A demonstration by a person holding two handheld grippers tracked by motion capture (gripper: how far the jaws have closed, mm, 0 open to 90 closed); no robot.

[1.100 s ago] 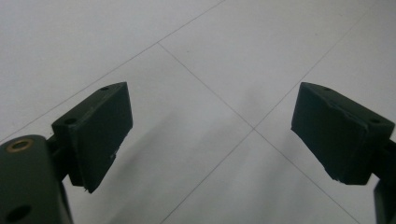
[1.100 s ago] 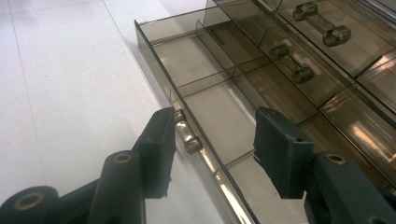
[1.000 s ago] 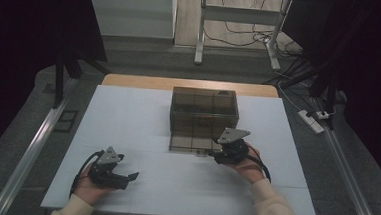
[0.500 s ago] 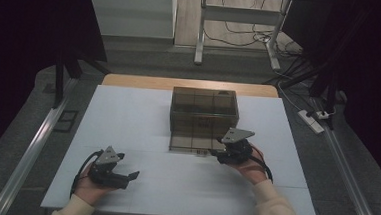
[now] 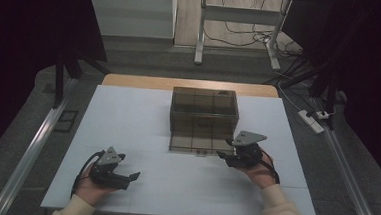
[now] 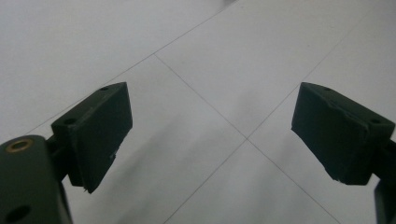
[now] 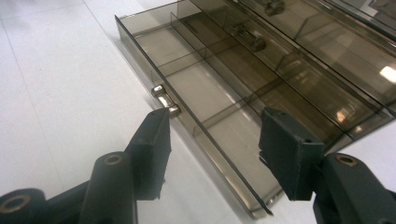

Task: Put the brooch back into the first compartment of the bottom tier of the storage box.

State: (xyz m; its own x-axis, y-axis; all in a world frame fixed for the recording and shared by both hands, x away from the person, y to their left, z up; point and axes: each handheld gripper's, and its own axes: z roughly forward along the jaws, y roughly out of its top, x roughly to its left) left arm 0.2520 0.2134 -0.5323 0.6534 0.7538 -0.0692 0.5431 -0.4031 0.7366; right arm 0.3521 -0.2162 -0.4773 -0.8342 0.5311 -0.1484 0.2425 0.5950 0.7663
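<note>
Work in hand: a smoked clear plastic drawer box (image 5: 204,113) stands at the middle of the white table (image 5: 128,113), toward its far edge. Its bottom drawer (image 7: 205,107) is pulled out toward the person.

Drawer, position: the front wall straddles the gap between the right jaws in the right gripper view; a small metal knob (image 7: 164,99) sits on that wall, just beside the left-hand jaw.

Right gripper (image 5: 229,156): at the drawer's front right corner. Jaws apart and not pressing on the wall; they have just been opening, with the drawer front between them.

Left gripper (image 5: 128,176): low over bare table near the front left, well apart from the box. Jaws wide apart, nothing between them.

Handling, judged: thin rigid plastic, light and smooth, so likely to slip in the pads and to crack if squeezed hard. Dividers inside stiffen the tray; the box may slide on the table when the drawer is pushed.

Where to grip, judged: the metal knob, or the front wall close beside it, pinched across its thickness.

Change from the earlier frames: the right hand sits slightly farther right along the drawer front; the left hand rests where it was; the drawer is equally far out.
</note>
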